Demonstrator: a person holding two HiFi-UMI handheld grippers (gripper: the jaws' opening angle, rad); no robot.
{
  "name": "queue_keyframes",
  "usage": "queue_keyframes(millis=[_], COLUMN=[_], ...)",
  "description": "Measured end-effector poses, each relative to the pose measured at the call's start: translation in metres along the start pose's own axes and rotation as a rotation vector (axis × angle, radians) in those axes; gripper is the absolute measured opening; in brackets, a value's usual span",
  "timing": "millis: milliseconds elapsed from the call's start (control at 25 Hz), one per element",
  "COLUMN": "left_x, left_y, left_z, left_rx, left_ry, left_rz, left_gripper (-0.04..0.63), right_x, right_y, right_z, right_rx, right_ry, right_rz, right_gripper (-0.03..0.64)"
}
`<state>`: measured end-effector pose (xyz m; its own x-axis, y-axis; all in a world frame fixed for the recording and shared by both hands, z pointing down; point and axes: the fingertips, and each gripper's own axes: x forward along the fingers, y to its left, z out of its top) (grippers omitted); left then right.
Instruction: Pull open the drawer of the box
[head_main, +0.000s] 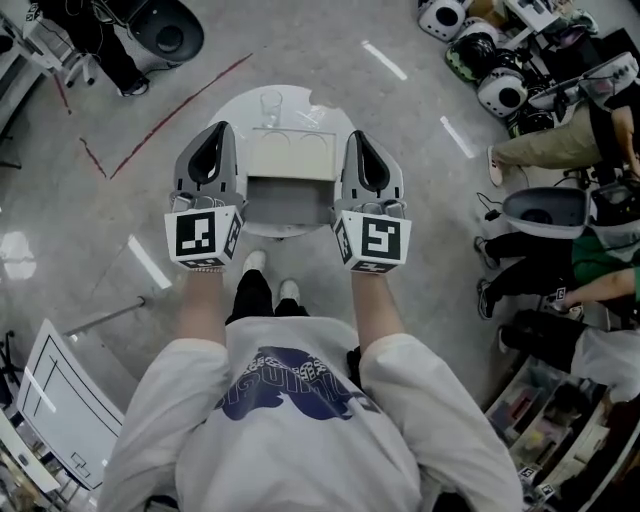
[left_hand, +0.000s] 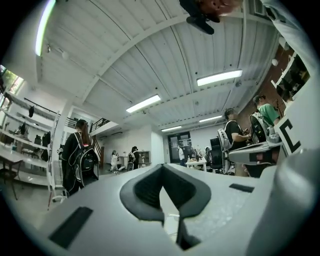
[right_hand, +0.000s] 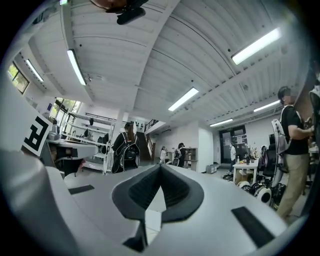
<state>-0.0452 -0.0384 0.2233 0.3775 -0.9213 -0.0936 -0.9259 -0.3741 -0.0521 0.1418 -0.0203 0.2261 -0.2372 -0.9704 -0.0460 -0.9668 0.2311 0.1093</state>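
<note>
The cream box (head_main: 292, 155) sits on the round white table (head_main: 330, 108), its drawer (head_main: 288, 200) out toward the person. The left gripper (head_main: 220, 130) and right gripper (head_main: 356, 135) flank the box over the table, jaws pressed together, empty (polished grey floor (head_main: 430, 300) around).

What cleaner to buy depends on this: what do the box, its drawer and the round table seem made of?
Box: cream, matt, even surface with no grain, so probably plastic or painted board; the look leaves it open.
Drawer: pale grey, equally dull, likely the same material.
Round table: white, smooth, faintly shiny, perhaps laminate or paint.
</note>
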Motion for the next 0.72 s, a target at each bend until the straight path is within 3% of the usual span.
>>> queue_keyframes(millis=[520, 720], left_x=[0.0074, 0.0084], left_y=[0.0027, 0.0075], left_z=[0.0032, -0.0037], left_rx=[-0.006, -0.047], left_ry=[-0.009, 0.001], left_rz=[0.013, 0.029], left_gripper=[0.008, 0.008], right_x=[0.0058, 0.0055], right_y=[-0.0006, -0.0028], right_z=[0.0025, -0.0040], right_rx=[-0.025, -0.013], right_ry=[-0.018, 0.014], right_rz=[0.017, 0.007], right_gripper=[-0.003, -0.003])
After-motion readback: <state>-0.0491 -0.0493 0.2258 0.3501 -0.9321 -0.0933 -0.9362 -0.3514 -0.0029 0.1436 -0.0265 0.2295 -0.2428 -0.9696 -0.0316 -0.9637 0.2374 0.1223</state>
